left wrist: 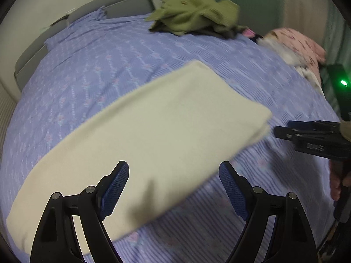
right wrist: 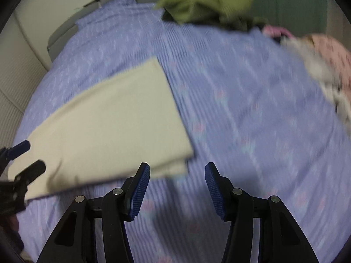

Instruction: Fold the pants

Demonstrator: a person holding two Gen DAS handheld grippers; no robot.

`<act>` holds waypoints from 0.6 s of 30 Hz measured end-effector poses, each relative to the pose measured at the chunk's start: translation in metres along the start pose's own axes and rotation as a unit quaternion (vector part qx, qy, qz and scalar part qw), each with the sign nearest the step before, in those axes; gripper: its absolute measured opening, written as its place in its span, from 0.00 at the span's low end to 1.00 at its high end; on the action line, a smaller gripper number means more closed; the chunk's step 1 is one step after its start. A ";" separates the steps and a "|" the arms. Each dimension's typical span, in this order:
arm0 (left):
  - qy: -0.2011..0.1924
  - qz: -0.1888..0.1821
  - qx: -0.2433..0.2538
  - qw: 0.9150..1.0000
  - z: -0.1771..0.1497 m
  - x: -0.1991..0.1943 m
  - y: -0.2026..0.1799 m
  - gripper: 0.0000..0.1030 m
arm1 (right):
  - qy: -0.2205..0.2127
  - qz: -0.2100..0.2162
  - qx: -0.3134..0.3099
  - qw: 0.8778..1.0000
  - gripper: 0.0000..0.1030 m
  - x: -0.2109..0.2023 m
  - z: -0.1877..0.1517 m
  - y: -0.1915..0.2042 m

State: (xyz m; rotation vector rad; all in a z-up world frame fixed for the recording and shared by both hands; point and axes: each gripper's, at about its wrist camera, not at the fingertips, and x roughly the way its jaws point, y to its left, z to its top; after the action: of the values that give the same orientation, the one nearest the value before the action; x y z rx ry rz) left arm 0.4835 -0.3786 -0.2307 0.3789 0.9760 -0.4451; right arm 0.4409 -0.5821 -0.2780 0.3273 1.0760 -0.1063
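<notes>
Cream pants (left wrist: 153, 135) lie folded into a long flat strip across the lilac bedspread (left wrist: 109, 54); the right wrist view has them at the left (right wrist: 114, 118). My left gripper (left wrist: 173, 171) hovers over their near edge, open wide, with nothing pressed between its blue pads (left wrist: 116, 186). My right gripper (right wrist: 177, 173) is open above bare bedspread (right wrist: 241, 109), just off the pants' right corner, and holds nothing. Each gripper shows in the other's view: the right one at the right edge (left wrist: 285, 134), the left one at the left edge (right wrist: 26, 157).
A heap of olive-green and dark clothes (left wrist: 197, 15) lies at the far side of the bed. A pink flowered cloth with white fabric (left wrist: 296, 46) sits at the far right. A grey headboard (left wrist: 122, 2) runs along the back. A green light (left wrist: 343, 82) glows on a dark device.
</notes>
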 end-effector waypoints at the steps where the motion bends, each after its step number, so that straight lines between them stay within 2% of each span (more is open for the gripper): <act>1: 0.003 -0.004 0.010 1.000 -0.002 0.001 -0.007 0.82 | 0.004 0.007 0.009 1.000 0.43 0.004 -0.002 -0.002; 6: -0.007 0.007 0.035 0.999 -0.002 -0.004 -0.024 0.82 | 0.017 0.045 0.056 0.997 0.43 0.025 -0.001 -0.009; 10: -0.012 0.010 0.021 1.000 0.002 -0.011 -0.016 0.82 | 0.022 0.082 0.136 0.987 0.41 0.039 0.001 -0.027; 16: -0.011 0.021 0.000 1.000 0.005 -0.013 -0.004 0.82 | 0.037 0.100 0.183 0.977 0.37 0.058 -0.001 -0.036; 18: -0.007 0.022 -0.011 1.000 0.004 -0.011 0.000 0.82 | 0.035 0.107 0.190 0.975 0.28 0.060 0.000 -0.036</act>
State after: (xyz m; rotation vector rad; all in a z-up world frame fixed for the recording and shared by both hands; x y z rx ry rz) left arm 0.4812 -0.3784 -0.2190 0.3759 0.9568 -0.3960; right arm 0.4607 -0.6118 -0.3381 0.7955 1.0810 -0.1093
